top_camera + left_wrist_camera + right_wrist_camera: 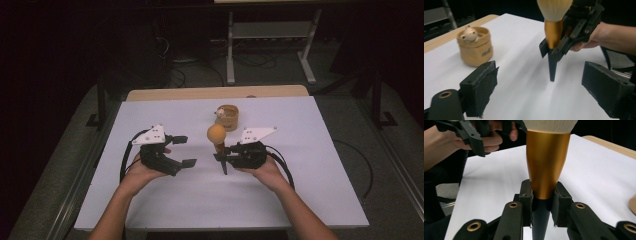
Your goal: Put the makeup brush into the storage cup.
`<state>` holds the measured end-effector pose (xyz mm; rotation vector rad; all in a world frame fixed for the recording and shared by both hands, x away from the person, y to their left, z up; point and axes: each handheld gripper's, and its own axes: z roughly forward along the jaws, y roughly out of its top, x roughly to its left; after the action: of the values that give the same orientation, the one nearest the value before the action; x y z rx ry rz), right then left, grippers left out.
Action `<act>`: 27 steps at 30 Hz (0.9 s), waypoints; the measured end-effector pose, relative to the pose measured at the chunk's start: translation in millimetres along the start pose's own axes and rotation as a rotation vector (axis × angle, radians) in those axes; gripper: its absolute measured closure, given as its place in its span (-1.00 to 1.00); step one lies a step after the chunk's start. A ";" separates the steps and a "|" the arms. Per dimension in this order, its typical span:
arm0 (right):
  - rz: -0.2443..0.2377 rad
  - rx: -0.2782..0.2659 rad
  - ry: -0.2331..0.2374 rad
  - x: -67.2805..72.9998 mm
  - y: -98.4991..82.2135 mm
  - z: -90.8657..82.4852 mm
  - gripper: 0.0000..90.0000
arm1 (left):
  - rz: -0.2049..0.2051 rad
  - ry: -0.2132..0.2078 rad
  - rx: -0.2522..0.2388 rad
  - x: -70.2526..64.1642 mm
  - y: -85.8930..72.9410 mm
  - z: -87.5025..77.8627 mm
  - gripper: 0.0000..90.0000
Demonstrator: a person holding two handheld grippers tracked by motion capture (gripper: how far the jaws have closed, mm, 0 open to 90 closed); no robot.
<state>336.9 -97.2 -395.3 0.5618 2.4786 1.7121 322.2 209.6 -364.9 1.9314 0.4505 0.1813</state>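
Brush (217, 137) before pot (228, 116) on table (310, 165)

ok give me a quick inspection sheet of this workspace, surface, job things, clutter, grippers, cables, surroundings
surface: white table top with a bare wooden strip along its far edge.
job's things: makeup brush, pale bristle head up, gold ferrule, black tapered handle pointing down, tip close over the surface.
clutter: small tan pouch holding a little pale figurine, standing beyond the brush.
grippers: right gripper shut on the brush where ferrule meets handle; left gripper open, nothing between its pads, apart from the brush.
cables: a black cable loops from the right gripper; another hangs by the left one.
surroundings: dark room, grey floor, a pale metal frame behind the table.
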 end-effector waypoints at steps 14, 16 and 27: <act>0.022 -0.016 -0.077 -4.6 1.5 -9.8 0.61 | -0.069 0.120 -0.052 -2.5 -33.0 -29.5 -0.75; 0.019 -0.021 -0.088 -5.5 1.6 -10.8 0.61 | -0.081 0.135 -0.067 -4.2 -37.5 -33.4 -0.75; 0.039 -0.041 -0.147 -10.0 2.9 -17.3 0.61 | -0.122 0.170 -0.058 -13.0 -59.4 -47.6 -0.75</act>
<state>342.2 -115.1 -387.6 0.7089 2.3419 1.6658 281.1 265.3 -399.2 1.8324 0.6675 0.2778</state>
